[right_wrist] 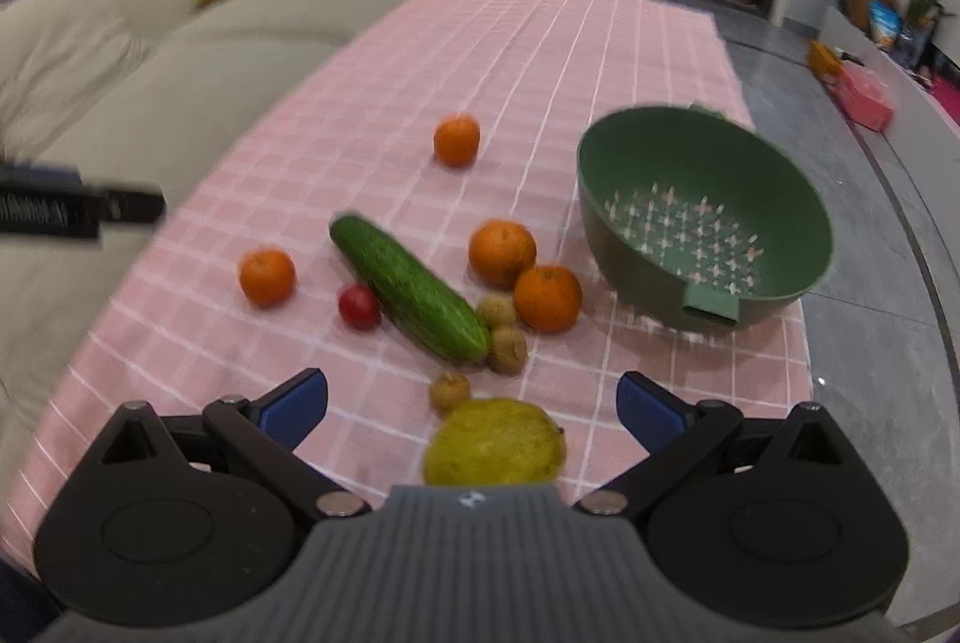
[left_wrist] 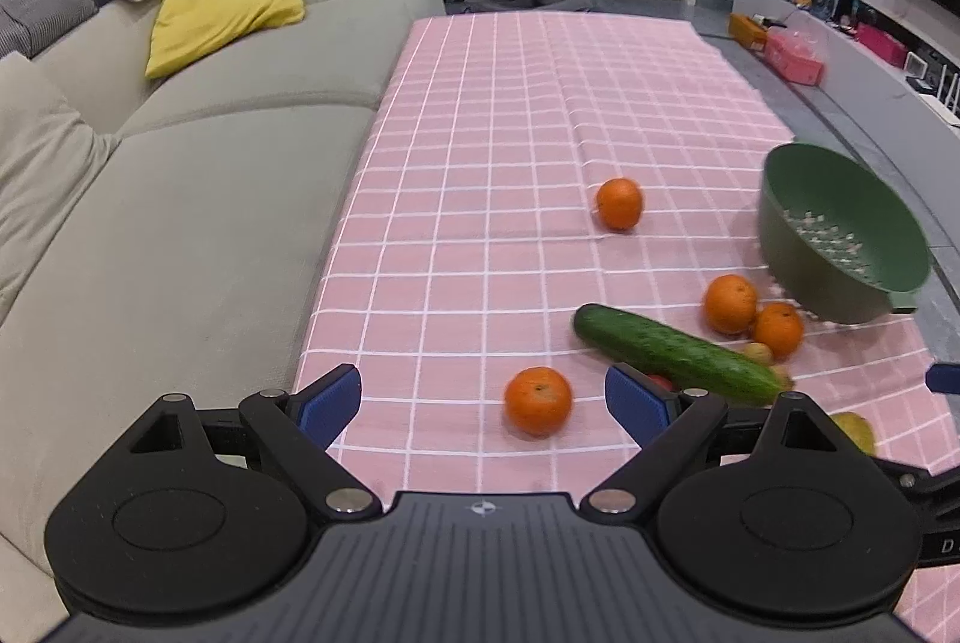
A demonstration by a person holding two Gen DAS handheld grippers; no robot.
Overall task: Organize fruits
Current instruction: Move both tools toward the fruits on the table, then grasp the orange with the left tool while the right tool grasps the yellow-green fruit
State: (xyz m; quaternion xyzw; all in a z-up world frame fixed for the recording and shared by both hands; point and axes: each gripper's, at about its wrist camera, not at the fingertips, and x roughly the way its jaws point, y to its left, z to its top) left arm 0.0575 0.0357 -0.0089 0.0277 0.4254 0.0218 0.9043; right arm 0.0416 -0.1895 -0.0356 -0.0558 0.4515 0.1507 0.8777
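Observation:
Several oranges lie on the pink checked cloth [left_wrist: 480, 115]: one [left_wrist: 537, 400] just ahead of my open left gripper [left_wrist: 483, 403], one farther off [left_wrist: 619, 203], two [right_wrist: 501, 252] [right_wrist: 547, 297] by the green colander [right_wrist: 708, 217]. A cucumber [right_wrist: 411, 289] lies diagonally mid-table, with a small red tomato [right_wrist: 359, 306] on its left and three small brown fruits [right_wrist: 507, 348] at its near end. A yellow-green pear-like fruit [right_wrist: 495, 442] sits between the fingers of my open right gripper [right_wrist: 474, 403], untouched. The colander [left_wrist: 840, 235] holds nothing.
A beige sofa [left_wrist: 180, 199] with a yellow cushion [left_wrist: 222, 13] runs along the table's left edge. Bare grey tabletop [right_wrist: 870, 283] lies right of the cloth, with a pink box [right_wrist: 864, 97] farther back. The left gripper's body [right_wrist: 72, 208] shows at the right wrist view's left edge.

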